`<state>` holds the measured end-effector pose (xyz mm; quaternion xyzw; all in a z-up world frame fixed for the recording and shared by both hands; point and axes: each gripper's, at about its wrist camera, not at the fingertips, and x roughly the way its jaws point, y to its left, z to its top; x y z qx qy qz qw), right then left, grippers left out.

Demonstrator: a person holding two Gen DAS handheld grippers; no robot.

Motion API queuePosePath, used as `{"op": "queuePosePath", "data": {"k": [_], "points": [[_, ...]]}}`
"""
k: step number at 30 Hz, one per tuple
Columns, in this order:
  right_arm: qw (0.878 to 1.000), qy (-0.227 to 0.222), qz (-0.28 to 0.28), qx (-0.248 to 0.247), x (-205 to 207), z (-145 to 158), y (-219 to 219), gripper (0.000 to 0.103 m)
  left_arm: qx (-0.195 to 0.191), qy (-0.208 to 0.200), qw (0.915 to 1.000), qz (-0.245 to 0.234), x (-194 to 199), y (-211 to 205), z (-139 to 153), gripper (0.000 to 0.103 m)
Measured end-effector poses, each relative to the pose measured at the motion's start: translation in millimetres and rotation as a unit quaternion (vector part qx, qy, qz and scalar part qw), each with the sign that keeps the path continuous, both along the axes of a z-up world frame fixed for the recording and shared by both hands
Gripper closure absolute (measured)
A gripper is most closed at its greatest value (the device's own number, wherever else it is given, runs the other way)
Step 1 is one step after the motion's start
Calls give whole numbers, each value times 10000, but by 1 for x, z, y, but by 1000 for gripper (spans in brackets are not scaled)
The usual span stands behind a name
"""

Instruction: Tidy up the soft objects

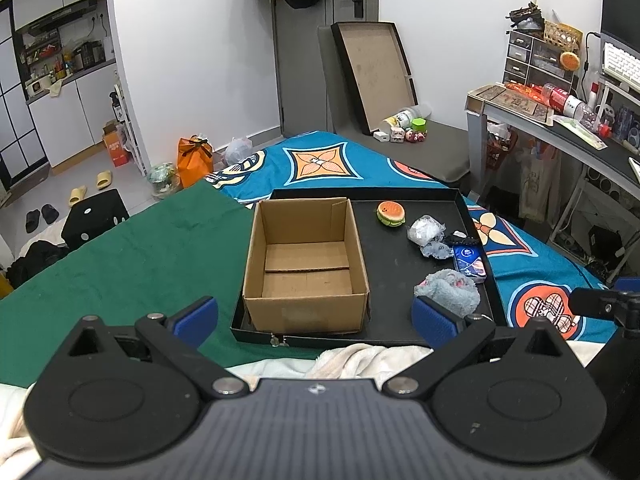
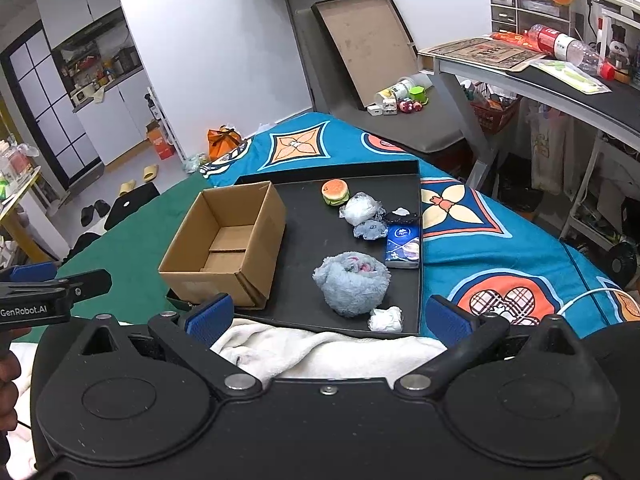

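Observation:
An empty brown cardboard box (image 1: 306, 268) (image 2: 224, 244) stands on the left part of a black tray (image 1: 384, 264) (image 2: 304, 240) on the bed. To its right on the tray lie a burger-shaped squishy toy (image 1: 390, 213) (image 2: 335, 192), a crumpled white bag (image 1: 426, 230) (image 2: 360, 209), a grey-blue soft piece (image 2: 370, 229), a blue tissue pack (image 1: 469, 263) (image 2: 403, 249), a fluffy blue plush (image 1: 450, 290) (image 2: 352, 284) and a small white wad (image 2: 386, 319). My left gripper (image 1: 316, 314) is open and empty before the box. My right gripper (image 2: 330, 316) is open and empty near the plush.
The tray lies on a green cloth (image 1: 140, 256) and a blue patterned bedspread (image 1: 532, 292) (image 2: 500, 248). A white towel (image 2: 320, 354) lies at the tray's near edge. A desk (image 2: 540, 76) stands to the right, a grey mat with small toys (image 1: 416, 134) behind.

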<state>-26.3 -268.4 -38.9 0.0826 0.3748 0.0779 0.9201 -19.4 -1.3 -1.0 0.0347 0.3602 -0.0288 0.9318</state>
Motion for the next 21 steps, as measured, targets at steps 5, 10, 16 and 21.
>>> {"op": "queuePosePath", "data": {"k": [5,10,16,21], "points": [[10000,28,6,-19,2,-1,1,0,6,27,10000,4,0,0,-1,1],[9999,93,63,-73,5,-3,2,0,54,66,10000,-27,8,-1,-4,1],[9998,166,35,-123,11,-8,2,0,31,159,9999,-22,14,0,-11,1],[9997,207,15,-121,19,-14,1,0,-34,225,9997,44,24,6,-18,1]]}}
